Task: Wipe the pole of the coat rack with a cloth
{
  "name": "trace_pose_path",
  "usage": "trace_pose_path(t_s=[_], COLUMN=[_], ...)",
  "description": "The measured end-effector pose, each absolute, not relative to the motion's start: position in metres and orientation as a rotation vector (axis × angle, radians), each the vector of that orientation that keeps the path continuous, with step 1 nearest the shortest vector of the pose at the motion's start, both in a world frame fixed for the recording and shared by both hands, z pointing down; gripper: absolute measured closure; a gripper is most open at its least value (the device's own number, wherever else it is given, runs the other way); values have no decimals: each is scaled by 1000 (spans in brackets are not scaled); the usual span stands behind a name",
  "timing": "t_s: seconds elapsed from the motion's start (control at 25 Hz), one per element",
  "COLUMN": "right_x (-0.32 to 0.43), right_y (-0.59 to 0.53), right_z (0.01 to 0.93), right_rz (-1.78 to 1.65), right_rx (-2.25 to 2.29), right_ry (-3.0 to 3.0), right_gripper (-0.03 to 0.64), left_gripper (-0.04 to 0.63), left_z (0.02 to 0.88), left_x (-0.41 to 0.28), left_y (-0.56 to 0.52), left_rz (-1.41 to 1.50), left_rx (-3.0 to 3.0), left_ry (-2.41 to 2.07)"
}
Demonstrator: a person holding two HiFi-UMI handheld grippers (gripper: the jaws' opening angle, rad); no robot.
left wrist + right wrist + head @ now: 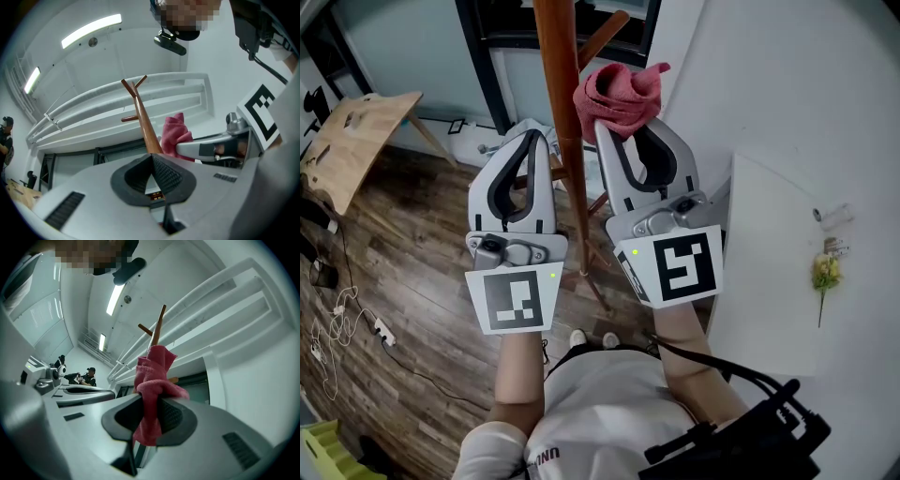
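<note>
With the right gripper (628, 141) clamped on the pink cloth (619, 94) beside the coat rack pole (564, 112) and the left gripper (534, 139) closed empty, rubbing friction may tug the cloth loose.

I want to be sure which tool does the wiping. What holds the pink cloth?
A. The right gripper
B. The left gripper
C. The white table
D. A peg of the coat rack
A: in the right gripper view the cloth is pinched between the jaws of the right gripper, while the left gripper is shut with nothing in it.
</note>
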State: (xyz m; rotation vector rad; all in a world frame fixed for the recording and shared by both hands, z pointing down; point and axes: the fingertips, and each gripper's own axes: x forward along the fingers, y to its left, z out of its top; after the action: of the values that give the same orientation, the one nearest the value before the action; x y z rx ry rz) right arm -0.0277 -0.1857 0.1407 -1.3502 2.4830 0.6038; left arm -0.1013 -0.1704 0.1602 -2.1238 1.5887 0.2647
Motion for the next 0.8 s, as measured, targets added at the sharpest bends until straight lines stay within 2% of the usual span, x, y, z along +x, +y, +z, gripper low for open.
trace_pose_path(t_s=[0.8], right_x=[-28], right_y=[-190], right_z=[176], right_rz=[528], right_rx=[-1386], right_ry=[2550], right_gripper=[537], left_gripper=[583], left_z=[165], left_x=[-103], left_y=[-171], left_rz=[264], left_rx=[-2128], left_ry=[1604])
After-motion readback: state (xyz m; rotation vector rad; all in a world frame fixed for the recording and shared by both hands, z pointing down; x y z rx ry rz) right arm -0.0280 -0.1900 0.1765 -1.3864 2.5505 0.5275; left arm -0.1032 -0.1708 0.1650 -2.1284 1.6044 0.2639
